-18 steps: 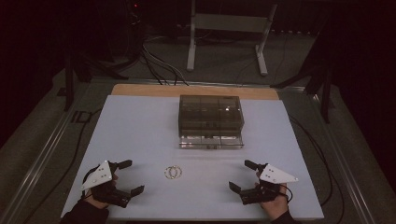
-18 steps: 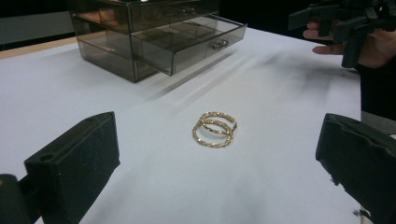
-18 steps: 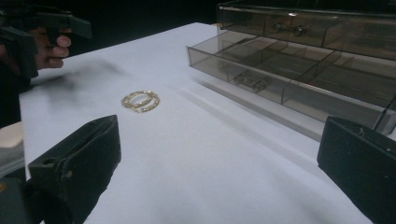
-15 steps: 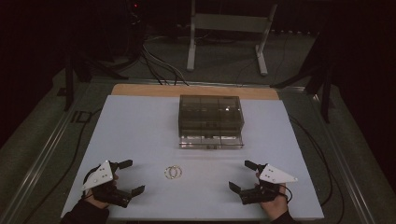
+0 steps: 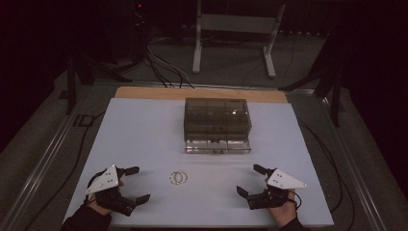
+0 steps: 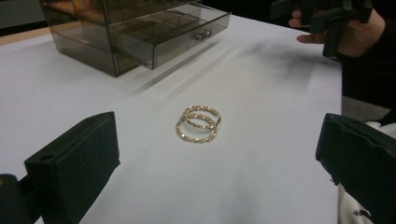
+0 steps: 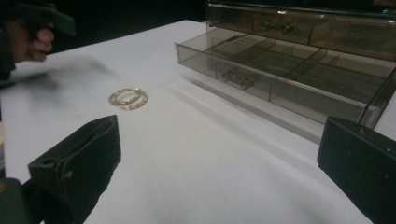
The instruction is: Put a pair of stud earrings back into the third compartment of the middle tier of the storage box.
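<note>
high view: nothing shifted since half a second back; left hand-held gripper (image 5: 134, 184) and right hand-held gripper (image 5: 250, 180) parked, jaws apart, empty; gold rings (image 5: 178, 177) on white bench (image 5: 144, 130) between them | left gripper view: rings (image 6: 198, 123) untouched ahead | right gripper view: drawer (image 7: 280, 74) of box standing open; pickup not begun

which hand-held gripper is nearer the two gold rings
Left. The left hand-held gripper sits just left of the gold rings, jaws open toward them. The right hand-held gripper lies farther off on their right.
</note>
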A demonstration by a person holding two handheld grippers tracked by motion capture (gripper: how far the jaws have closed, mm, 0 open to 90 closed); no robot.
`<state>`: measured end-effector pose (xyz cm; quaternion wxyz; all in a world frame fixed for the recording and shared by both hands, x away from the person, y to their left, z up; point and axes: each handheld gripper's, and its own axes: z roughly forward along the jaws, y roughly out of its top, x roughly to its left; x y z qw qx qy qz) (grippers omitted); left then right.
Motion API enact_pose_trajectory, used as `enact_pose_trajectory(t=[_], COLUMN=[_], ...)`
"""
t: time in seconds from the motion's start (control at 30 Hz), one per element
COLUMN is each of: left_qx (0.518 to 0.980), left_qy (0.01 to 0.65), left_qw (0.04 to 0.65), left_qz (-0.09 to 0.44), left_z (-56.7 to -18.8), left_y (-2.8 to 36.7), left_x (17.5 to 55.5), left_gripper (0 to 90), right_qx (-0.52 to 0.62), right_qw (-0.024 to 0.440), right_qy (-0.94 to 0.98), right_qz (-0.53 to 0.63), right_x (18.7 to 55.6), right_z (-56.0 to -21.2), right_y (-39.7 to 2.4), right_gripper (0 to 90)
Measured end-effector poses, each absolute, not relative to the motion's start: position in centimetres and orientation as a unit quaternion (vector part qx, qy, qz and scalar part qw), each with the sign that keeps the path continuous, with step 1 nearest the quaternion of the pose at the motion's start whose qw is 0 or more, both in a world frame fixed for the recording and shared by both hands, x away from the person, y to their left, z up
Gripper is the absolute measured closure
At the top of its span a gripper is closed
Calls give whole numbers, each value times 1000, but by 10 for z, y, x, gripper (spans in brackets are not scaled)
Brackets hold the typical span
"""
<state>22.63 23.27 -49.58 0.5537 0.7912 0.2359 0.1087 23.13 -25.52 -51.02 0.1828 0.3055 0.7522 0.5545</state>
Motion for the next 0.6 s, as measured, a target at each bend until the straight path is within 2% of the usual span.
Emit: enact_pose_trajectory(t=[0.3,0.6], left_qx=[787,783], left_qy=[235,242], left_qw=[558,559], left_qz=[114,124], left_z=[-466,-459], left_y=[220,196], left_x=[239,252], left_gripper=[6,6], right_qx=[307,310], right_qw=[186,180], right_qy=[748,746], right_qz=[558,561], right_x=[231,231], right_z=[-509,-509], right_y=[-251,-253], right_gripper=[0,0])
